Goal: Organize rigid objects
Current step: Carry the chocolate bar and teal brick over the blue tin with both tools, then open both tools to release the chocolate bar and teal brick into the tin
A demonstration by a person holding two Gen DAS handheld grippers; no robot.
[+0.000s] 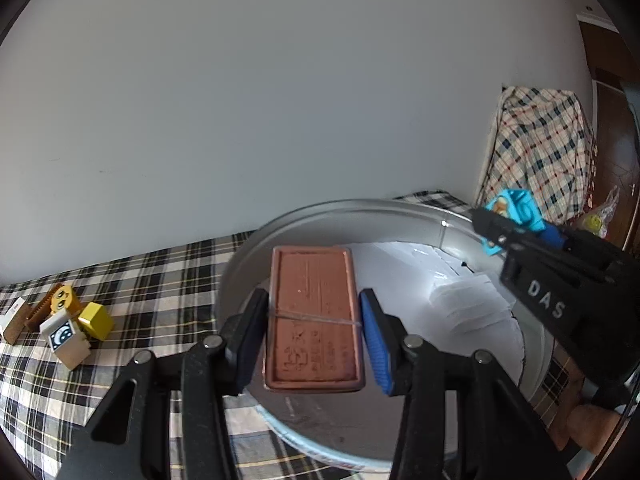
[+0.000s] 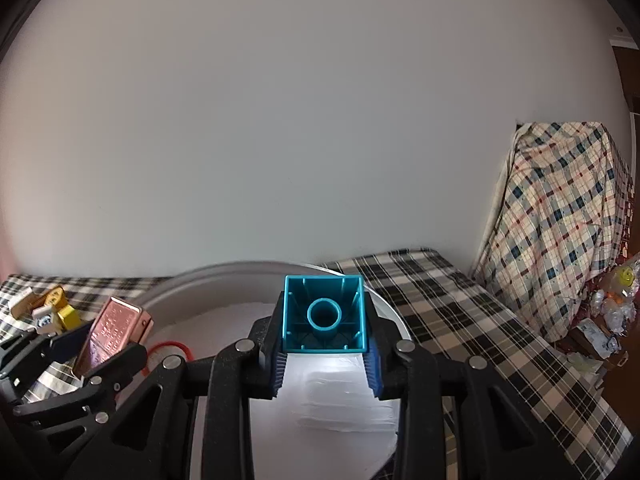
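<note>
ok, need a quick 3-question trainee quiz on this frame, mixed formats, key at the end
1. True or false: the left gripper is shut on the copper-coloured tin.
2. What does the right gripper hold? A) yellow block B) teal hollow block C) red cable
3. Fill in: both held things hang over the round metal ____.

Key:
1. True; the pads press on the tin's long sides.
2. B, the teal block, open underside facing the camera.
3. Tray; the yellow block and other toys lie outside it on the plaid cloth.
</note>
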